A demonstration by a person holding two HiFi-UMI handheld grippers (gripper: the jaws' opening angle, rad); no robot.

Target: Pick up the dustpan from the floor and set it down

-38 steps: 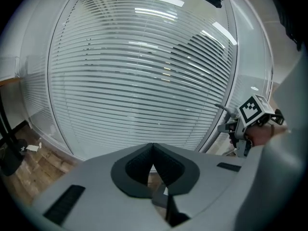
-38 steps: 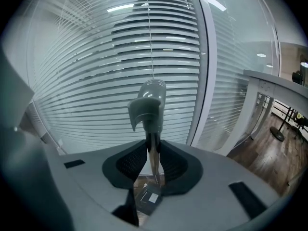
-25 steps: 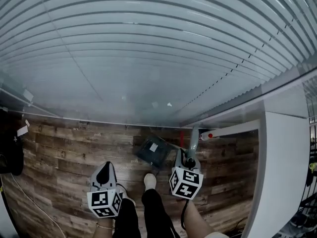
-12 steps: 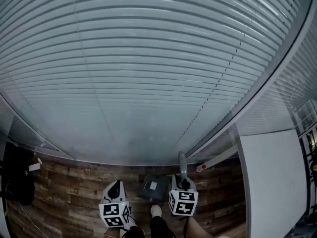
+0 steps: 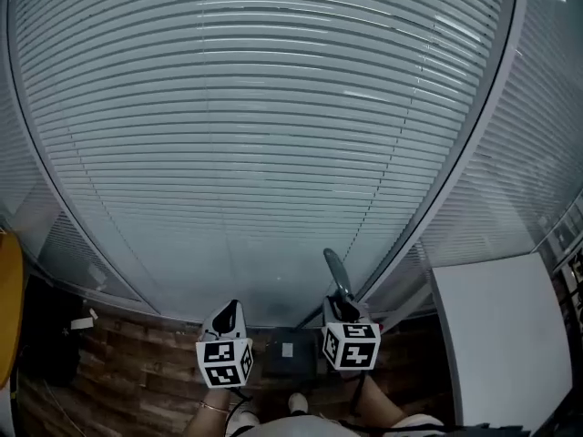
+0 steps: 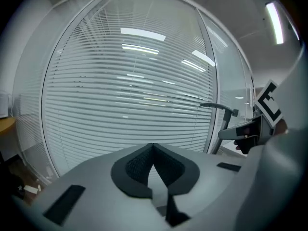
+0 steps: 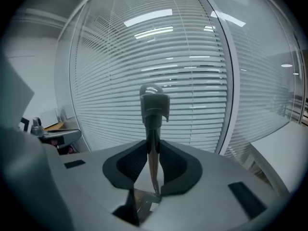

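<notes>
Head view: right gripper (image 5: pixel 342 304) jaws grasp dustpan (image 5: pixel 290 356) handle, pointing up; left gripper (image 5: pixel 231 309) clenched empty.

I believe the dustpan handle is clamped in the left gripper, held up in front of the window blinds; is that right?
Not quite: the right gripper is the one clamped on the dustpan handle, as the right gripper view shows. In the left gripper view the left gripper has its jaws together with nothing between them. The handle is indeed held up in front of the window blinds.
</notes>
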